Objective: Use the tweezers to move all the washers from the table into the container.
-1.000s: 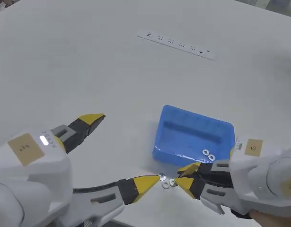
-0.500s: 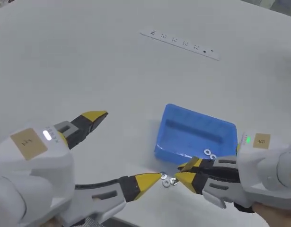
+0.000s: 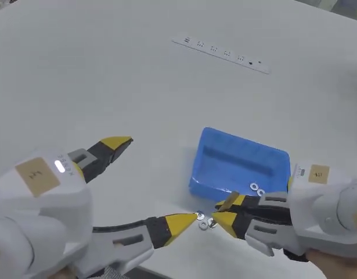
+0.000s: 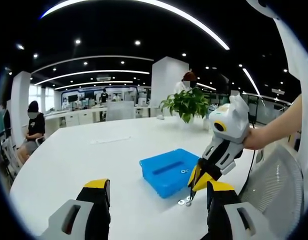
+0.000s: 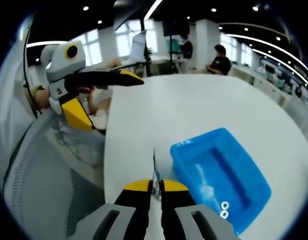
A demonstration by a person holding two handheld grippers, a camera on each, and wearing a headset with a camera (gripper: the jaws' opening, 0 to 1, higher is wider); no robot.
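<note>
The right gripper (image 3: 219, 211) is squeezing its yellow-tipped jaws almost fully together on the tweezers (image 5: 155, 172), a thin metal pair sticking straight out from between the tips. In the left gripper view the tweezers are pointing down at a cluster of loose washers (image 3: 205, 223) lying on the white table (image 3: 108, 75), just beside the near corner of the blue container (image 3: 242, 165). Whether the tweezer points are touching a washer is too small to tell. 2 more washers (image 3: 257, 189) are sitting inside the container, side by side near its nearer right corner (the right gripper view is showing them against the blue floor). The left gripper (image 3: 162, 179) is hovering with its jaws spread wide and gripping nothing. Its lower jaw tip is reaching in just beside the loose washers, opposite the right gripper, and I cannot tell whether it is touching one. A white power strip (image 3: 220, 54) is lying farther back on the table, well apart from the container.
</note>
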